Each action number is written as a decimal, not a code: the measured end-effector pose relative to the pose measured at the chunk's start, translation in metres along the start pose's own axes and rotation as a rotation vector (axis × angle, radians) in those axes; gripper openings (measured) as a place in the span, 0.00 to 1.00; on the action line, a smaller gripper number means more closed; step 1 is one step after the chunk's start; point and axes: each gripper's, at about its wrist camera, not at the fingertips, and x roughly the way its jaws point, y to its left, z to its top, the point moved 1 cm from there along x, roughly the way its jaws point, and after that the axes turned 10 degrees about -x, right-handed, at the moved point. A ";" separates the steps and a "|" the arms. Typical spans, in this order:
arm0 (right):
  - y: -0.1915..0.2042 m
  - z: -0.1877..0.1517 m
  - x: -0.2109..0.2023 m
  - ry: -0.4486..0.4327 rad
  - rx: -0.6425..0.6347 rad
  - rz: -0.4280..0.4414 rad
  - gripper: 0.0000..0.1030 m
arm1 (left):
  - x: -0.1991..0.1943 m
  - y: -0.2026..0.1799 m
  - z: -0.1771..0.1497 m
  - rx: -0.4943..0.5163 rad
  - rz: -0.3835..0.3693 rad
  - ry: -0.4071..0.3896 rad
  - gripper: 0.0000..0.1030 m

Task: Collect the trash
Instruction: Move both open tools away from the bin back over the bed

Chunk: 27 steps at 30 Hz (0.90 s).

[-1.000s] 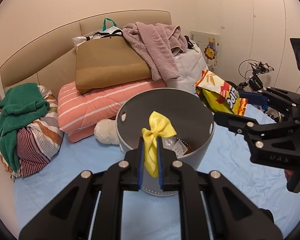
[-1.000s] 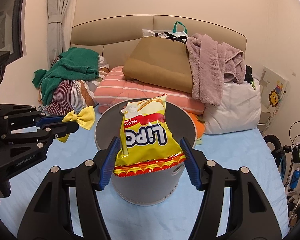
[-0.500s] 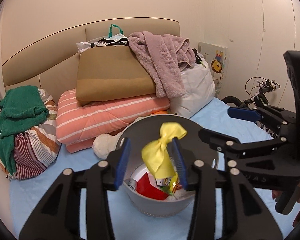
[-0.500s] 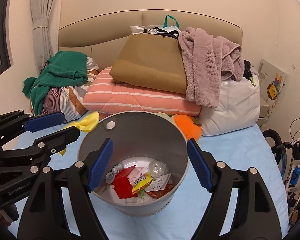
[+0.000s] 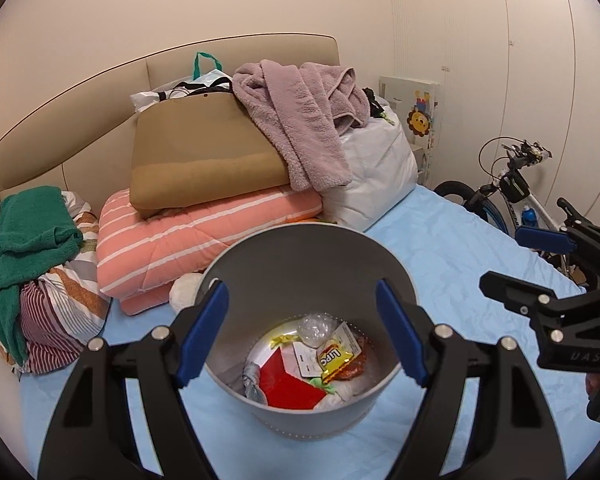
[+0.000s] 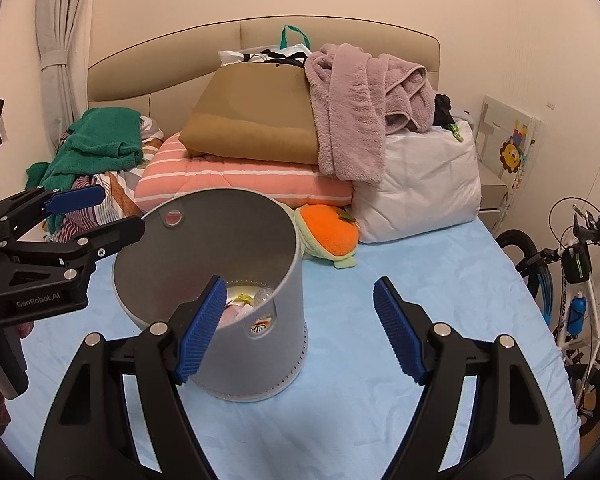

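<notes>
Grey bin (image 5: 308,264) on light-blue sheet (image 5: 452,240); pink-and-white striped quilt (image 5: 204,236), seemingly.

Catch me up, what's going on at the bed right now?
A person is clearing trash with a gripper in each hand. The left gripper sits over the grey bin on the bed, its jaws opening with nothing between them. The right gripper is open and empty beside the bin. A yellow snack bag, a yellow bow and other scraps lie inside the bin.
</notes>
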 end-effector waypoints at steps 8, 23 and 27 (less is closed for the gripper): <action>-0.024 -0.055 -0.046 0.004 0.054 -0.067 0.71 | -0.009 -0.035 -0.023 0.061 -0.048 0.023 0.74; -0.082 -0.208 -0.164 0.091 0.241 -0.322 0.71 | -0.046 -0.182 -0.107 0.224 -0.273 0.061 0.74; -0.095 -0.246 -0.204 0.100 0.291 -0.410 0.71 | -0.057 -0.229 -0.138 0.269 -0.334 0.090 0.74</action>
